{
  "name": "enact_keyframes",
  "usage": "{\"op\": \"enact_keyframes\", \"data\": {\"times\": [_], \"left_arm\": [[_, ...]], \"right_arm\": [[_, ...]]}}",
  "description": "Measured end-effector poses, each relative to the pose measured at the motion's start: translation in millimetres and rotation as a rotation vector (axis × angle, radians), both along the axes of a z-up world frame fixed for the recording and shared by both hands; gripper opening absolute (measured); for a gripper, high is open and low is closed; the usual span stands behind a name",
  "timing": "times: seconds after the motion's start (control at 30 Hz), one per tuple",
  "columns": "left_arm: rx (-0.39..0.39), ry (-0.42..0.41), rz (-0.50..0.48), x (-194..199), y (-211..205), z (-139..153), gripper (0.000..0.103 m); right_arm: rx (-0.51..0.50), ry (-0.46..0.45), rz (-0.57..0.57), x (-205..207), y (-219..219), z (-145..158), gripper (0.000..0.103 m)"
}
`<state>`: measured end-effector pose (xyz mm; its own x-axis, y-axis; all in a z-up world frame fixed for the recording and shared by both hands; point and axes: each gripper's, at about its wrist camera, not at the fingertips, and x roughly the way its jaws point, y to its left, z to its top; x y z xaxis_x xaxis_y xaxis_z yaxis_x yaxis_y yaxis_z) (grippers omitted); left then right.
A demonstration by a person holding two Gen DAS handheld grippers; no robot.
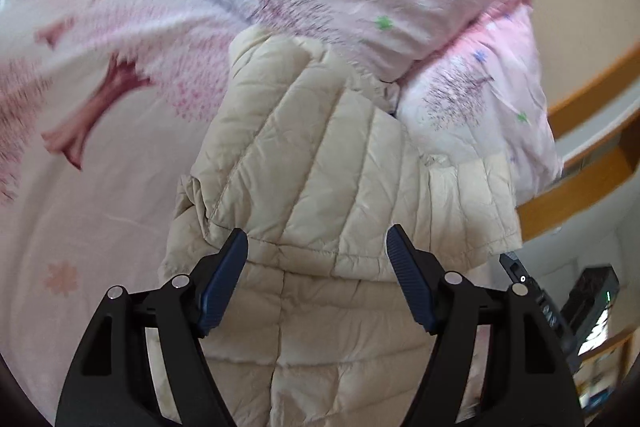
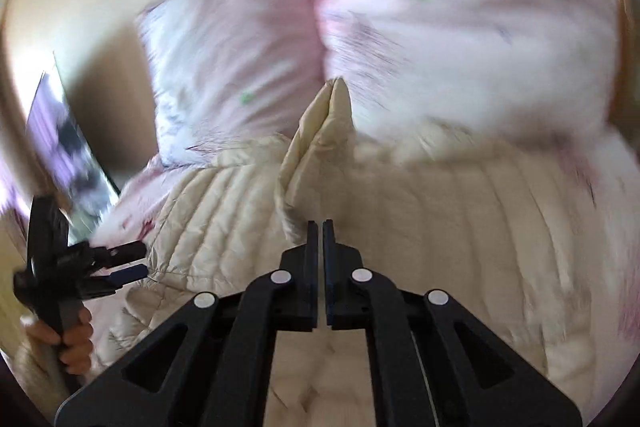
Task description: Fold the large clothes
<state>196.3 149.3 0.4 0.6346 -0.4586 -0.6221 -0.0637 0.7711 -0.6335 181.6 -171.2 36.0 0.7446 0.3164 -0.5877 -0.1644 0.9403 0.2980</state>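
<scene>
A cream quilted down jacket (image 1: 320,163) lies on a pink bed sheet, partly folded over itself. My left gripper (image 1: 316,243) is open just above the jacket's folded hem and holds nothing. It also shows in the right wrist view (image 2: 130,261) at the far left, jaws apart at the jacket's edge. My right gripper (image 2: 322,223) is shut on a raised fold of the jacket (image 2: 320,143), which stands up in a peak in front of the fingertips. The rest of the jacket (image 2: 440,227) spreads flat below.
Two pink floral pillows (image 2: 240,67) (image 2: 460,27) lie beyond the jacket at the bed's head. The pink tree-print sheet (image 1: 100,107) covers the bed to the left. A wooden bed frame (image 1: 580,187) and dark devices (image 1: 588,299) are at the right.
</scene>
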Motion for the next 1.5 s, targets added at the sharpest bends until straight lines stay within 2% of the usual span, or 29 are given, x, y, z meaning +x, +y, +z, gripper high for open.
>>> {"op": "enact_keyframes", "data": {"times": [0.07,0.1,0.13,0.2,0.3,0.47,0.5,0.53,0.57,0.73,0.87,0.93,0.97,1.0,1.03,1.1,1.23,1.5], "left_arm": [[0.078,-0.043,-0.017,-14.2,-2.6,10.6,0.074],[0.126,-0.066,-0.025,-24.0,-2.9,15.6,0.075],[0.157,-0.077,-0.029,-30.4,-2.7,18.1,0.078],[0.230,-0.094,-0.032,-47.1,0.6,21.9,0.083],[0.307,-0.091,-0.034,-65.4,9.9,23.1,0.084],[0.364,-0.068,-0.018,-85.9,31.2,17.2,0.084],[0.372,-0.062,-0.014,-89.6,35.9,14.9,0.084],[0.375,-0.058,-0.012,-91.8,38.1,13.4,0.084],[0.381,-0.052,-0.010,-94.8,41.8,11.1,0.084],[0.381,-0.058,-0.042,-105.0,46.9,4.5,0.083],[0.350,-0.058,-0.088,-106.2,44.3,-1.7,0.083],[0.350,-0.057,-0.110,-107.1,41.2,-4.5,0.083],[0.350,-0.055,-0.121,-108.1,39.5,-5.7,0.083],[0.346,-0.054,-0.134,-109.4,38.2,-6.9,0.083],[0.341,-0.053,-0.148,-111.5,37.2,-8.5,0.082],[0.328,-0.052,-0.173,-117.1,36.2,-11.4,0.082],[0.263,-0.029,-0.200,-126.6,41.6,-18.8,0.080],[0.118,-0.001,-0.254,-161.9,44.7,-31.1,0.065]], "right_arm": [[0.069,0.074,-0.032,-2.6,-29.2,-10.6,0.022],[0.100,0.090,-0.049,-4.3,-40.9,-14.3,0.042],[0.131,0.099,-0.072,-6.4,-52.0,-17.1,0.052],[0.207,0.117,-0.120,-7.2,-75.3,-21.5,0.052],[0.273,0.196,-0.131,10.8,-87.7,-35.2,0.052],[0.299,0.302,-0.098,38.6,-71.4,-60.5,0.043],[0.301,0.321,-0.093,44.1,-66.9,-65.7,0.033],[0.303,0.336,-0.083,49.2,-62.4,-69.9,0.013],[0.303,0.340,-0.075,51.6,-58.6,-73.1,0.006],[0.295,0.256,-0.127,34.9,-64.9,-59.8,0.005],[0.251,0.307,-0.175,34.9,-70.0,-70.2,0.006],[0.246,0.344,-0.164,35.1,-71.5,-76.5,0.017],[0.250,0.355,-0.150,32.0,-73.0,-75.8,0.019],[0.249,0.349,-0.138,26.2,-75.0,-71.9,0.033],[0.244,0.339,-0.126,20.8,-77.0,-67.3,0.053],[0.234,0.295,-0.095,-3.3,-89.6,-54.5,0.069],[0.240,0.302,-0.056,-53.3,-132.3,-49.7,0.075],[0.294,0.417,-0.183,-144.0,-232.3,-85.9,0.075]]}}
